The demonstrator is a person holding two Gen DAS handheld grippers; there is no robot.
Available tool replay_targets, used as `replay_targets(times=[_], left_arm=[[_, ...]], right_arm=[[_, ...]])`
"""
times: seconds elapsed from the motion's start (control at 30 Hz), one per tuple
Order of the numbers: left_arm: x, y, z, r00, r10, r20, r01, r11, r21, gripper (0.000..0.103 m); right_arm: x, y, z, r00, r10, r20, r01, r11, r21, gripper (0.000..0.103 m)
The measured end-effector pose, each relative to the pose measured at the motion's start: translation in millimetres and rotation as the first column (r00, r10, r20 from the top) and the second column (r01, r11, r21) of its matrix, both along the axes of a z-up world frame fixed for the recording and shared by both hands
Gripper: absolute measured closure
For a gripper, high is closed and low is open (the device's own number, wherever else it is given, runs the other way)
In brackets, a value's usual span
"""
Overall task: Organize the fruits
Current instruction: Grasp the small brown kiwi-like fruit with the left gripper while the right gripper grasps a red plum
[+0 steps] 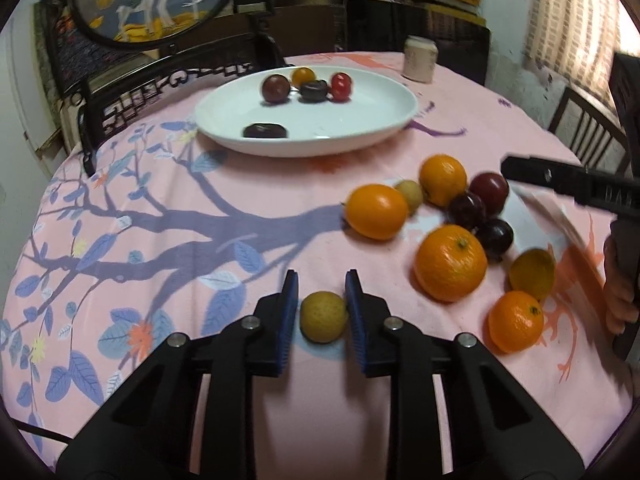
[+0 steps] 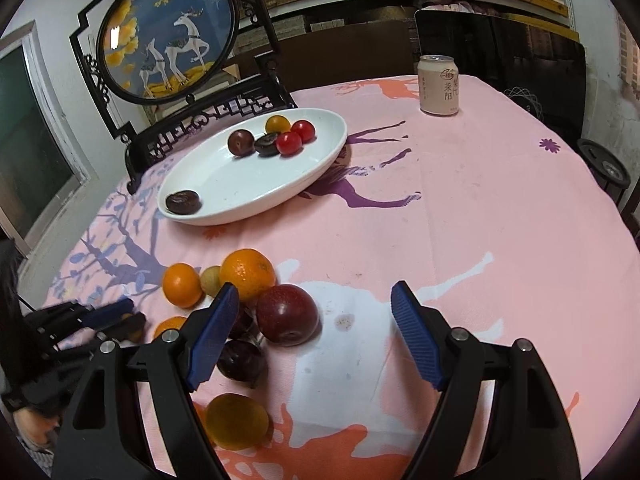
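Counting fruit first: on the white oval plate [image 2: 320,160] we see six pieces — one yellow-orange round fruit [image 2: 278,124], two red ones [image 2: 289,143], a reddish-brown plum [image 2: 241,142], a dark plum [image 2: 267,145], and a flattened dark one [image 2: 183,201] alone at the near end. Loose pile on the cloth, left wrist view: four oranges [image 1: 450,262], three dark red plums [image 1: 489,192], a dull yellow-orange fruit [image 1: 532,274], one small tan fruit [image 1: 409,195] tucked between two oranges. One more, a small yellowish-tan fruit [image 1: 323,317], sits apart from the pile.

That tan fruit sits right between our left gripper's [image 1: 322,294] blue pads [image 1: 289,320]. Gap is about the fruit's width; pads look at or nearly at its sides, and we cannot tell if they actually grip it. It appears low over the cloth.

Our right gripper [image 2: 314,304] is spread wide, holding nothing. The largest plum [image 2: 287,314] lies between its fingers, closer to the left pad [image 2: 214,330], touching neither. Another plum and the dull orange fruit sit just by that left finger.

Surface: round table under a pink tablecloth [image 2: 480,200] printed with purple branches, blue leaves and deer silhouettes. One drink can [image 2: 437,85] stands at the far edge. Behind: round deer painting [image 2: 168,32] in a dark carved frame, stacked shelves, dark chairs.
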State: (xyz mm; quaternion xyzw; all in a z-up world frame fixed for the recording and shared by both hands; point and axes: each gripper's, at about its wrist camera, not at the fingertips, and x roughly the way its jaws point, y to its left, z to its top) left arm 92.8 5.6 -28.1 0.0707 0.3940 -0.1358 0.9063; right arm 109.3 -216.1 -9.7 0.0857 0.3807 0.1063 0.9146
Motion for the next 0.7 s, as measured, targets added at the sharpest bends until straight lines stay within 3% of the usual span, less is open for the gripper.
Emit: replay_targets(times=[0.13,0.2,0.43,0.6,0.7], left_arm=[[1,5,3,0.999,0.032,0.017,-0.032,0.999,-0.001,0.078],[2,7,4,0.999,0.040,0.019,-0.040,0.999,-0.003,0.078],[2,9,5,0.998,0.057,0.035,-0.057,0.998,0.007,0.078],[2,9,4,0.998,0.059,0.038,-0.059,0.998,0.017,0.076],[3,7,3,0.998,0.050,0.033,-0.051,0.998,0.026,0.071]], right_arm=[[0,6,-2,1.000,0.009,0.001,-0.009,0.999,-0.048,0.035],[0,10,-4,1.000,0.021,-0.002,-0.021,0.997,-0.073,0.045],[-3,32,-12,0.993,0.115,-0.028,-0.117,0.986,-0.117,0.053],[-5,36,-12,0.992,0.128,-0.024,-0.130,0.984,-0.123,0.064],[-6,38,-13,0.991,0.130,-0.023,-0.132,0.982,-0.132,0.065]])
